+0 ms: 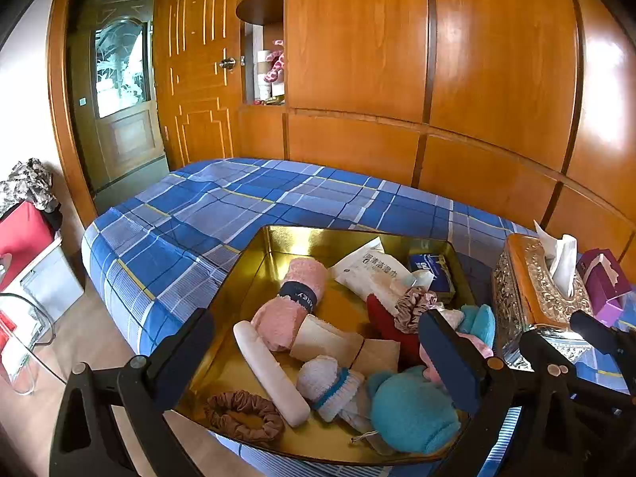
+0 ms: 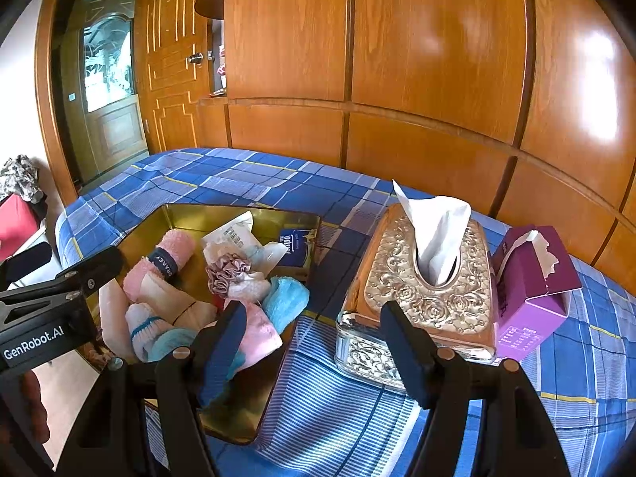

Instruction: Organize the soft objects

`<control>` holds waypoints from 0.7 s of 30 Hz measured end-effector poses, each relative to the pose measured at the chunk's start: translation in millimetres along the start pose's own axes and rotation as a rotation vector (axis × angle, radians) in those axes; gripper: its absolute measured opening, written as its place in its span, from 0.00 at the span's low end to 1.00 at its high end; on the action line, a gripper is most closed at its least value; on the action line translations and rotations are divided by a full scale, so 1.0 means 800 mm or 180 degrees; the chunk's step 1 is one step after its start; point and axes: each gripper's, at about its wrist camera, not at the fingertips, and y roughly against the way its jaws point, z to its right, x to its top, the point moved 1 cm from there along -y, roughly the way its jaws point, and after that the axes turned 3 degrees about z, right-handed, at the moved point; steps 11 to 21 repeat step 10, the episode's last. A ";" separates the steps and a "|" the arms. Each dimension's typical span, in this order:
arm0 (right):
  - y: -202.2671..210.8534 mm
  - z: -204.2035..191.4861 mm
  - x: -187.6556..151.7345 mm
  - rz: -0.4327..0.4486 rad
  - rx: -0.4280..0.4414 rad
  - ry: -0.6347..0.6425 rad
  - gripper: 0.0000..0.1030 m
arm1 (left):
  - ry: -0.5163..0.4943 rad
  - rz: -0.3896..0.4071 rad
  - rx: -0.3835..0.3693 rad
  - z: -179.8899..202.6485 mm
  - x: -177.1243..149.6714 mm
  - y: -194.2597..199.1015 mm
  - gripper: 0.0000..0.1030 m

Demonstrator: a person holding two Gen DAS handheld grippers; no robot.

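A gold tin tray (image 1: 254, 274) sits on the blue plaid bed and holds soft items. Among them are a pink rolled towel (image 1: 302, 290), a white roll (image 1: 270, 369), a brown scrunchie (image 1: 242, 413), a teal mitt (image 1: 409, 409) and a blue-banded white sock (image 1: 330, 385). My left gripper (image 1: 318, 357) hangs open above the tray's near half, nothing between its fingers. My right gripper (image 2: 316, 351) is open over bare sheet, between the tray (image 2: 190, 214) and an ornate tissue box (image 2: 421, 290). The left gripper (image 2: 79, 274) also shows in the right wrist view.
A purple tissue carton (image 2: 532, 286) stands right of the ornate box. A wipes packet (image 1: 369, 270) and a blue box (image 1: 431, 270) lie at the tray's far end. Wooden wardrobe panels rise behind the bed. A red bag (image 1: 24, 234) and clutter sit on the floor at left.
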 end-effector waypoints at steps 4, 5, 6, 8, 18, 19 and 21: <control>0.001 0.001 0.000 0.0016 -0.0011 -0.0005 0.69 | -0.0029 0.0055 -0.0012 0.001 0.000 0.002 0.96; 0.003 0.003 0.000 0.0033 -0.0014 -0.0013 0.69 | -0.0044 0.0070 -0.0009 0.002 0.000 0.003 0.96; 0.005 0.003 0.001 0.0052 -0.0019 -0.0020 0.69 | -0.0052 0.0075 -0.0010 0.002 0.000 0.003 0.96; 0.012 0.007 0.001 0.0122 -0.0034 -0.0042 0.69 | -0.0057 0.0086 -0.0016 0.002 0.000 0.004 0.96; 0.022 0.014 0.003 0.0207 -0.0047 -0.0087 0.69 | -0.0059 0.0070 -0.0036 0.003 0.000 0.003 0.99; 0.022 0.014 0.003 0.0207 -0.0047 -0.0087 0.69 | -0.0059 0.0070 -0.0036 0.003 0.000 0.003 0.99; 0.022 0.014 0.003 0.0207 -0.0047 -0.0087 0.69 | -0.0059 0.0070 -0.0036 0.003 0.000 0.003 0.99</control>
